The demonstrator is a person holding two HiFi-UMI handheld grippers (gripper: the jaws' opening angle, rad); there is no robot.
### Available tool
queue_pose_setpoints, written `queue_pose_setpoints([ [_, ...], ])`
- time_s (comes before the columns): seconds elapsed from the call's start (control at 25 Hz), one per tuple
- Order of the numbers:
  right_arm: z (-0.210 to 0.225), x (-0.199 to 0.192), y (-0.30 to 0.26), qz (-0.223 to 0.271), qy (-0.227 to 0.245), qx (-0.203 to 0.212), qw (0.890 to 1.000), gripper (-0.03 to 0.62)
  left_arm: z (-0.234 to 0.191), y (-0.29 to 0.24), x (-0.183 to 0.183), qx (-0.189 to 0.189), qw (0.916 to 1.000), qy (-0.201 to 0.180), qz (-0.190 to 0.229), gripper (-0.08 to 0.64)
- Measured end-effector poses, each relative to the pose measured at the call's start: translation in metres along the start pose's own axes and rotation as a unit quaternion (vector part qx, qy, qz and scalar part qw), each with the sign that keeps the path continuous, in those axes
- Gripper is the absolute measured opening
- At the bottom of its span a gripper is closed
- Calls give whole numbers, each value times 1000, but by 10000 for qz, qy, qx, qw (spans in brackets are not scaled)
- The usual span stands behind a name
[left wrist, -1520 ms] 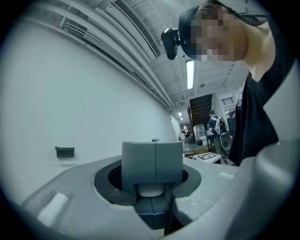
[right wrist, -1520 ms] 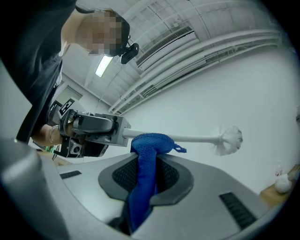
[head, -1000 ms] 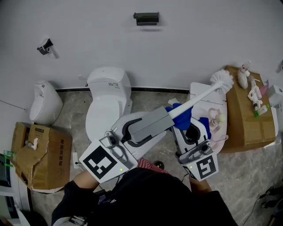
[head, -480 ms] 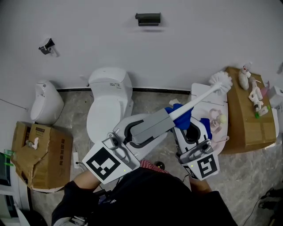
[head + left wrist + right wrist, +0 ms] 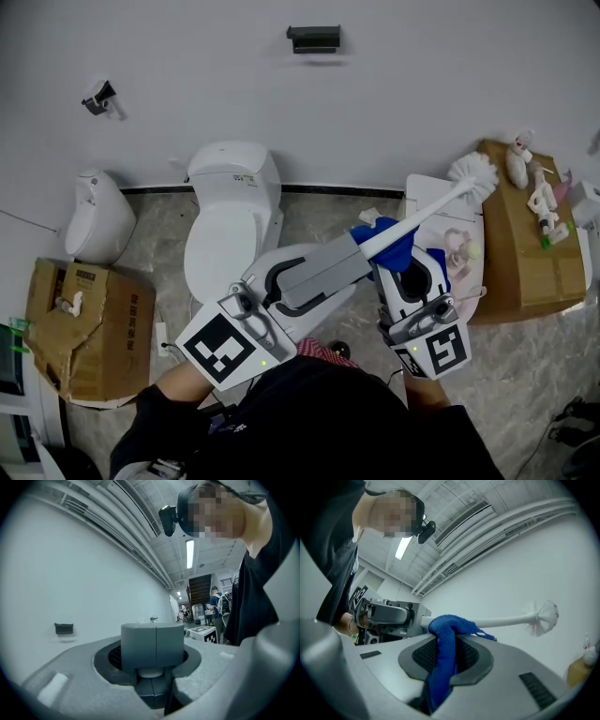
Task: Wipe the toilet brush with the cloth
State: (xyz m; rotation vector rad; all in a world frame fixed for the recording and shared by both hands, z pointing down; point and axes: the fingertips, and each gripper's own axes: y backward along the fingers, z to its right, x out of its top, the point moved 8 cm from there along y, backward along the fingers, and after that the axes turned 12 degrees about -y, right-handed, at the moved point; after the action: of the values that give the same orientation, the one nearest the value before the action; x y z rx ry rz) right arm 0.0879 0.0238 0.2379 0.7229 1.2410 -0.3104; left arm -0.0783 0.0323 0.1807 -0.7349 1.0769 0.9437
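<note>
1. The head view is looking steeply down from above the person, taking in the left gripper (image 5: 300, 281), the right gripper (image 5: 405, 272), the toilet (image 5: 230, 220) and the white wall (image 5: 394, 103)
2. The left gripper view is sitting close behind its jaws, facing level toward that wall
3. The right gripper view is tilting upward along its jaws, very near the cloth (image 5: 445, 653)
4. Head and right gripper views are both showing the toilet brush (image 5: 422, 208); head and left gripper views are sharing the dark wall fixture (image 5: 312, 38)

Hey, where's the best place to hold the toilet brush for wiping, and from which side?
Grip the toilet brush by its thick grey handle, coming from the end opposite the bristle head, as the left gripper does. That blocky end fills the jaws, and the thin white shaft is left free for the cloth.
</note>
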Motion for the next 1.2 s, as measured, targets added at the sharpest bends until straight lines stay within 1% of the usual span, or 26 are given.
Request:
queue_pose_setpoints([
  [0.08,2,0,2,-19,-23,-49,10000,69,2,-1,-1,-6,9999,-123,-63,156],
  [0.16,4,-1,5,-21,-50,-112,9999,69,4,-1,-2,-5,9998,-158,-100,158],
  [0.36,8,-1,14,-34,-62,-245,9997,69,11,1,-5,-39,9999,-83,-118,157],
  [0.6,16,3,21,72,-166,-365,9992,71,15,1,-5,-86,9999,10,-94,158],
  [1.0,34,12,32,270,-254,-651,9972,71,19,-1,-4,-240,9997,-38,-81,158],
  [1.2,43,15,32,285,-270,-792,9961,71,16,1,-4,-310,9995,-60,-97,157],
])
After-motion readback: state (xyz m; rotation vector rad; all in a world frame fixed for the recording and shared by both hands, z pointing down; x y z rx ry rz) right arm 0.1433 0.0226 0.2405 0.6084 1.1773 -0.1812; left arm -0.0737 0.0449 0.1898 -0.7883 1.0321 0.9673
